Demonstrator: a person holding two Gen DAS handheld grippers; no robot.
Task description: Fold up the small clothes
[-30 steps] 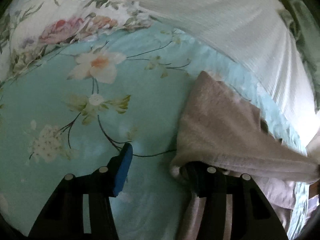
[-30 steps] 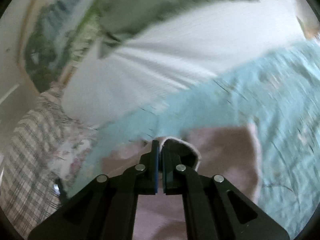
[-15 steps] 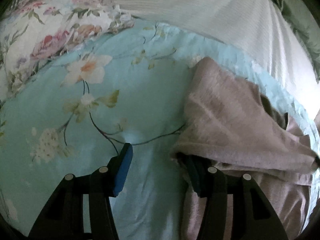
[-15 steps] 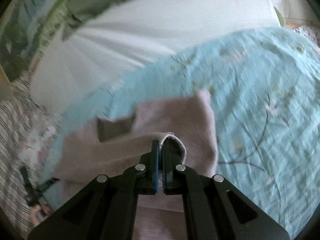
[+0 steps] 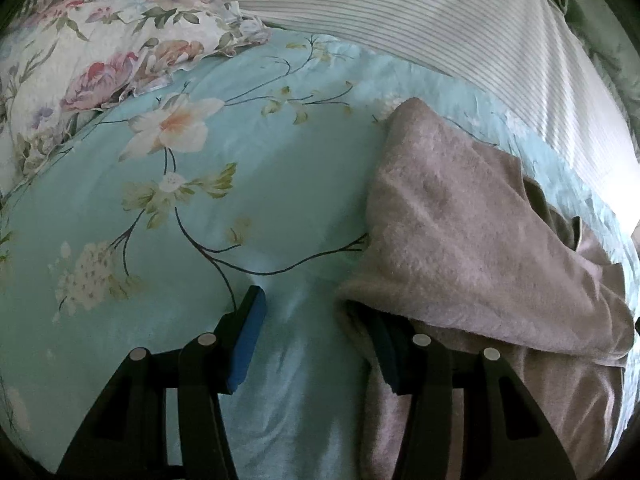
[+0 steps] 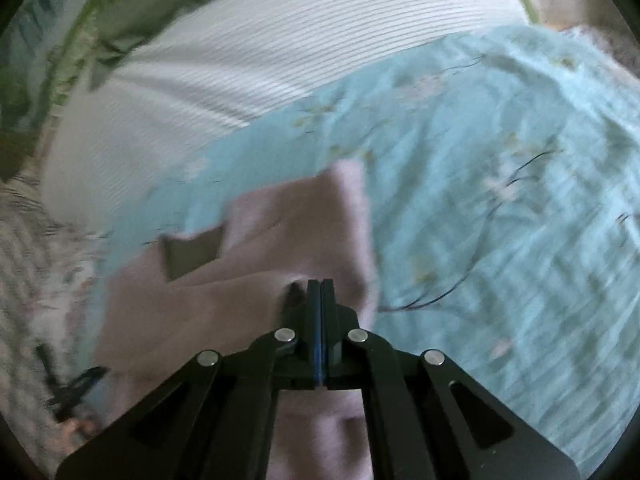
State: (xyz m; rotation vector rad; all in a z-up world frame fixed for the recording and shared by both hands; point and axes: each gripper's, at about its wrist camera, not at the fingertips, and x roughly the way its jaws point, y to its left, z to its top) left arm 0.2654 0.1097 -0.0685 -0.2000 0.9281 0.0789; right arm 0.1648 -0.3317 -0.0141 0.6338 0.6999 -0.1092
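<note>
We are laying the folded pink garment [image 5: 460, 220] on the bed [image 5: 200, 220], its held edge now gone from the clenched right gripper [image 6: 321, 292]; the left gripper [image 5: 316, 320], jaws spread, is straddling the garment's near corner.

Dim bed: aqua floral sheet [image 5: 256, 208], striped pillow [image 5: 460, 36]

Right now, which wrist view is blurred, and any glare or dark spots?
Right wrist view: motion blur smears the floral bedsheet and pinkish garment, though the right tongs stay sharp. Left wrist view: sharp but dim, with glare on the striped white fabric at the right edge.
</note>
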